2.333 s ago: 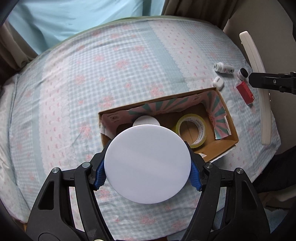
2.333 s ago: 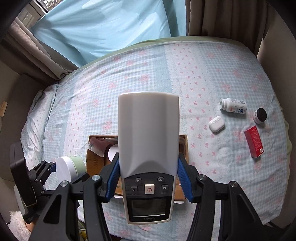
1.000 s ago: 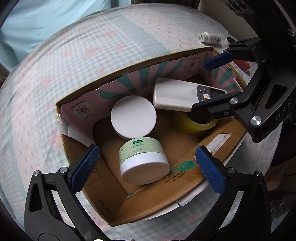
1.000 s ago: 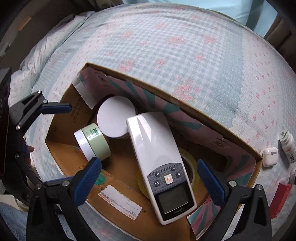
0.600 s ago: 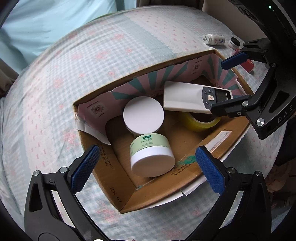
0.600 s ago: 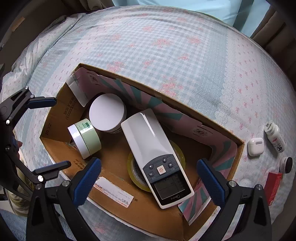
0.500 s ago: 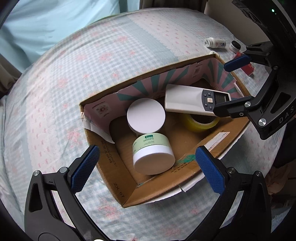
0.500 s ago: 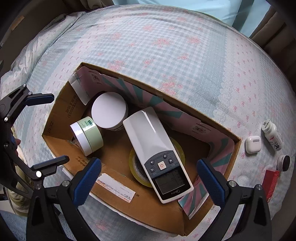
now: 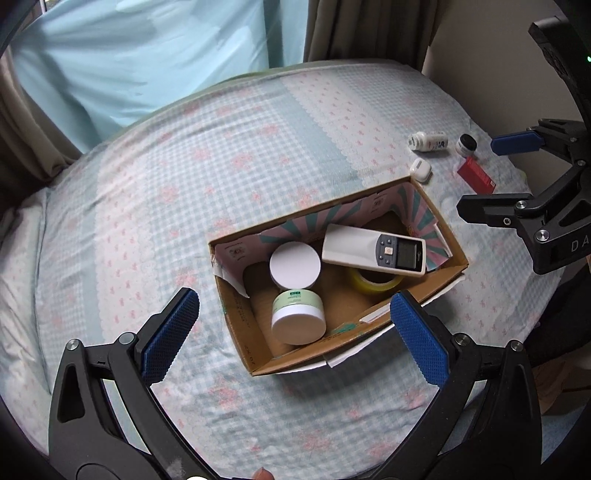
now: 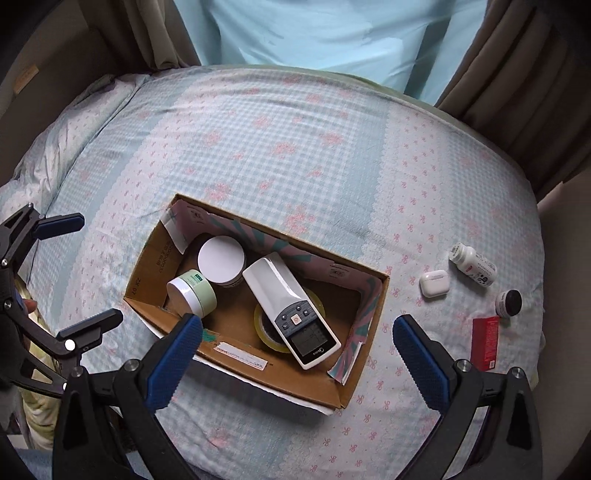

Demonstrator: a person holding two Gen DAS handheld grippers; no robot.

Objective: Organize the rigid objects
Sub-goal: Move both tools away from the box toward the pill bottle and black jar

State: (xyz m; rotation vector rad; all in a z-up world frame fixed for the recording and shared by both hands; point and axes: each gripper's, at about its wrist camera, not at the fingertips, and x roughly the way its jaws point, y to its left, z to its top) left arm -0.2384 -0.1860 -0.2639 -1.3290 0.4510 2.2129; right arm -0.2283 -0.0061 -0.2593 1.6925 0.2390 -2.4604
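An open cardboard box (image 9: 258, 354) (image 10: 147, 266) sits on the bed. Inside lie a white remote (image 9: 373, 249) (image 10: 291, 310) resting on a yellow tape roll (image 9: 373, 282) (image 10: 266, 328), a white-lidded jar (image 9: 294, 266) (image 10: 221, 265) and a green jar on its side (image 9: 298, 314) (image 10: 192, 293). My left gripper (image 9: 293, 336) is open and empty, raised above the box's near edge. My right gripper (image 10: 297, 356) is open and empty, raised above the box's near right side. Outside the box lie a white earbud case (image 9: 420, 170) (image 10: 434, 282), a white bottle (image 9: 428, 141) (image 10: 472, 264), a small black-capped jar (image 9: 466, 143) (image 10: 509, 302) and a red box (image 9: 475, 173) (image 10: 487, 343).
The bed (image 9: 184, 192) (image 10: 295, 155) has a blue checked sheet with pink flowers. A light blue curtain (image 9: 129, 55) (image 10: 314, 33) and brown curtains hang behind it. A pillow (image 10: 74, 122) lies at the far left. The right gripper shows at the right edge of the left wrist view (image 9: 517, 177).
Both grippers let go of the green jar and the remote inside the box, then rose and drew back. The box now looks smaller and farther below both.
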